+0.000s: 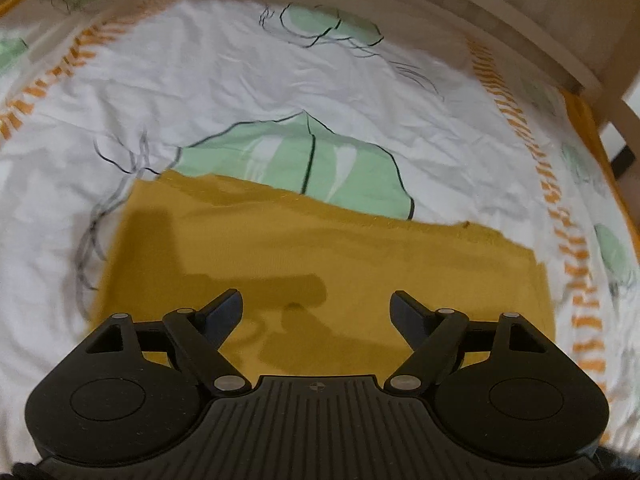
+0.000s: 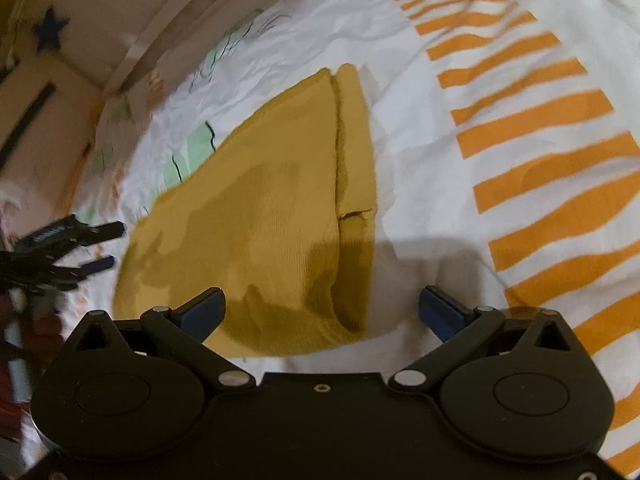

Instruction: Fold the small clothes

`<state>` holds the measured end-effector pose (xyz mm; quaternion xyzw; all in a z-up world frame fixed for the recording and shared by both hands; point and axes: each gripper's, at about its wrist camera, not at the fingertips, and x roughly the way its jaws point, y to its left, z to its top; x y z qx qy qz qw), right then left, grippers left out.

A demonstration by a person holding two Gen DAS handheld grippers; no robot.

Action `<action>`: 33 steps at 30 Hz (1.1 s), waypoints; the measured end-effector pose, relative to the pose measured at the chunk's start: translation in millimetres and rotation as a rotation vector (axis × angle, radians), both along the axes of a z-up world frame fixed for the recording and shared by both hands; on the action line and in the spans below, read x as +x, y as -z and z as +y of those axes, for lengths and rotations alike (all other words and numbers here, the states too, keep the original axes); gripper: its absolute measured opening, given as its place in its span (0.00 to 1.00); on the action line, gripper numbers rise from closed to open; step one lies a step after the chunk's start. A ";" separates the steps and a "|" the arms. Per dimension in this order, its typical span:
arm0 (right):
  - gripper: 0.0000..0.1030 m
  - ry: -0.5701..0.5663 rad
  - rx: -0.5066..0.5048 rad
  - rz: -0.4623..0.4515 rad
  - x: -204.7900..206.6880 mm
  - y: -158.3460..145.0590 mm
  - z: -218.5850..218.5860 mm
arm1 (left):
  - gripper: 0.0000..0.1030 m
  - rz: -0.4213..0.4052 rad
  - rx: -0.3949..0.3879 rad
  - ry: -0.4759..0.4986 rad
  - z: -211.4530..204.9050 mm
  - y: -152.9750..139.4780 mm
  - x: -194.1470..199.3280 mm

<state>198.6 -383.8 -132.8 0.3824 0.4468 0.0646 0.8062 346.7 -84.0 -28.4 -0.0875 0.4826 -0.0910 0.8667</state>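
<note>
A mustard-yellow garment (image 1: pixel 320 256) lies flat on the white printed bedsheet (image 1: pixel 224 80). In the right wrist view the garment (image 2: pixel 264 220) shows a folded layer with a narrower strip along its right side. My left gripper (image 1: pixel 316 312) is open and empty, hovering over the garment's near part. My right gripper (image 2: pixel 322 308) is open and empty above the garment's near right corner. The left gripper also shows in the right wrist view (image 2: pixel 102 246) at the garment's left edge, fingers apart.
The sheet has green leaf prints (image 1: pixel 320 164) and orange stripes (image 2: pixel 540 152). A wooden bed frame rail (image 1: pixel 460 12) runs along the far side. A beige panel with a dark star (image 2: pixel 50 32) stands at the far left.
</note>
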 end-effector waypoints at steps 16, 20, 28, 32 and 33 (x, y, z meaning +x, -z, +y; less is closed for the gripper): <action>1.00 0.059 0.148 -0.001 0.8 9.1 -18.4 | 0.79 0.108 0.146 0.042 -50.2 52.4 27.7; 1.00 0.086 0.247 -0.036 2.3 18.8 -25.9 | 0.81 0.113 0.149 0.047 -49.9 54.0 28.5; 1.00 0.109 0.365 -0.108 30.8 31.9 -33.7 | 0.84 0.114 0.145 0.048 -49.3 54.9 30.2; 1.00 0.113 0.380 -0.141 50.9 35.6 -35.3 | 0.86 0.115 0.144 0.039 -49.8 55.4 31.0; 1.00 0.109 0.379 -0.149 54.7 35.8 -35.3 | 0.86 0.114 0.144 0.037 -50.5 55.3 30.7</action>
